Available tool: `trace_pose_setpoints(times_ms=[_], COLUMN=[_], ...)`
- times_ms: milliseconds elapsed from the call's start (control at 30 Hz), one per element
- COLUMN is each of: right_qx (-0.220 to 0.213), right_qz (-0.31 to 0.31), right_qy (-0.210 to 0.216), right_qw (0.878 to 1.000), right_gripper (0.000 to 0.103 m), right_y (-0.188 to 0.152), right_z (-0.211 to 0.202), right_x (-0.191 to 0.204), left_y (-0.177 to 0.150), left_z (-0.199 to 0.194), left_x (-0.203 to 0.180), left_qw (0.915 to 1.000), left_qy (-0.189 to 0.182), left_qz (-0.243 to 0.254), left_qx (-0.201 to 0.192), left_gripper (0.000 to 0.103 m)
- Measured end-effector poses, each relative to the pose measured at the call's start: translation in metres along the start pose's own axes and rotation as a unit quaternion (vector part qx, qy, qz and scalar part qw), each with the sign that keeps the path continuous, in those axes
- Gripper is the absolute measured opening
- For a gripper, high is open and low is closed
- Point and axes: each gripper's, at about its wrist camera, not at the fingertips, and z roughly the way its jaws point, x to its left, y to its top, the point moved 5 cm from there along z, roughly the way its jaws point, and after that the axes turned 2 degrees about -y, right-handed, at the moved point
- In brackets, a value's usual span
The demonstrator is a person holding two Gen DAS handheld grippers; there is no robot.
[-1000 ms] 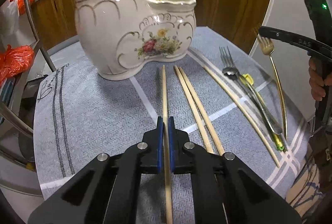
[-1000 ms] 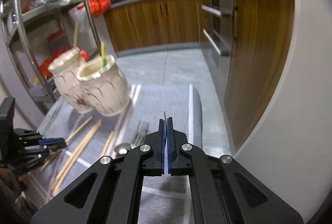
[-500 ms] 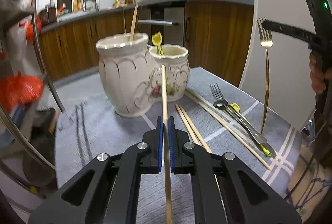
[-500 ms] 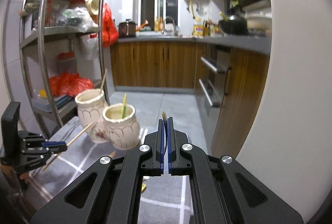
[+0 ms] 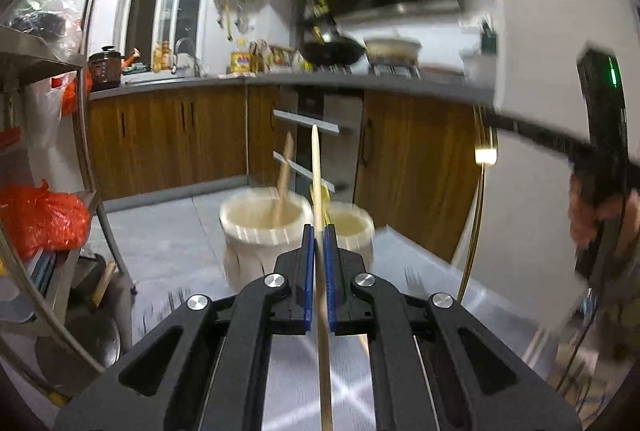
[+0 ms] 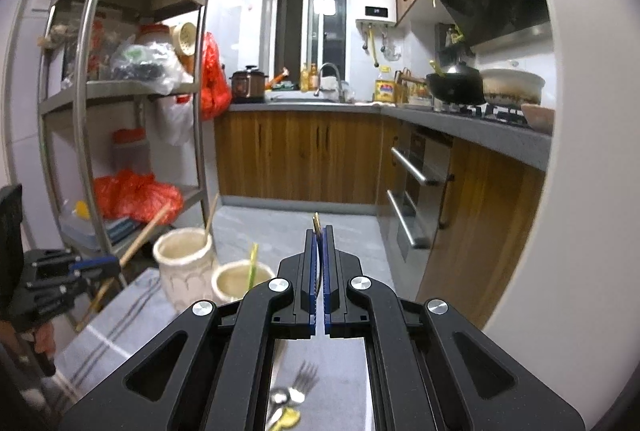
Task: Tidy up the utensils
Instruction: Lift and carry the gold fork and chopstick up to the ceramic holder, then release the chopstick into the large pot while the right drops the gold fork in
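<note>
My left gripper has its blue pads clamped together on a single wooden chopstick, which runs straight through the jaws toward twelve o'clock, its tip standing up against the wooden cabinets. Just beyond the pads, blurred in the left wrist view, I see the cream two-pot holder: the larger pot sits at about eleven o'clock from the gripper with another chopstick leaning in it, the smaller pot at one o'clock. My right gripper is likewise pinched shut, on the gold fork; from its own camera only the handle end peeks out past the pads, while from the left wrist view the fork hangs tines-up at three o'clock, its thin stem dropping toward the grey cloth. The person's right hand grips that tool at the far right edge. In the right wrist view the holder sits at nine o'clock from the jaws, and a green-yellow handle stands in the nearer pot. Directly below the right gripper, at six o'clock, a silver fork lies on the cloth beside a spoon bowl and a yellow-headed piece that I cannot make out clearly. The steel rack stands at ten o'clock.
</note>
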Motion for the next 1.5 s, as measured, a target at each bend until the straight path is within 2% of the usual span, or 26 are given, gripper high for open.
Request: trace_pose_setpoints(times_ms=[100,267,500,600,733,1100,1300,1400,1500], right_qx=[-0.007,-0.023,-0.050,-0.053,-0.035,0.028,0.049,0.055,0.059], right_qz=[0.006,0.024,0.060,0.059,0.047,0.013,0.013,0.021,0.024], right_qy=[-0.006,-0.016,-0.062,-0.084,-0.087,-0.053,-0.048,-0.045,-0.038], right_qw=[1.000,0.999,0.995,0.993,0.994,0.998,0.998,0.997,0.997], right_gripper=[0.003,0.003,0.003,0.003,0.003,0.004,0.005,0.005,0.008], right_y=[0.014,0.038,0.051,0.046,0.034,0.000,-0.011,-0.013,-0.012], right_z=[0.013,0.033,0.054,0.064,0.079,0.108,0.119,0.121,0.122], right_x=[0.003,0.005,0.000,0.002,0.008,0.036,0.041,0.039,0.038], left_y=[0.027,0.055,0.068,0.063,0.050,0.010,0.003,0.004,0.006], left_z=[0.016,0.047,0.088,0.104,0.114,0.090,0.077,0.074,0.070], left_x=[0.016,0.036,0.062,0.062,0.059,0.057,0.053,0.050,0.049], left_qw=[0.9994,0.9981,0.9921,0.9923,0.9931,0.9953,0.9952,0.9954,0.9949], left_qy=[0.002,0.018,0.033,0.058,0.080,0.085,0.094,0.092,0.097], left_qz=[-0.025,-0.045,-0.105,-0.092,-0.069,-0.036,-0.011,-0.005,-0.002], left_qx=[-0.023,-0.038,-0.060,-0.059,-0.052,-0.028,-0.026,-0.024,-0.027], left_gripper=[0.005,0.005,0.005,0.005,0.005,0.005,0.005,0.008,0.026])
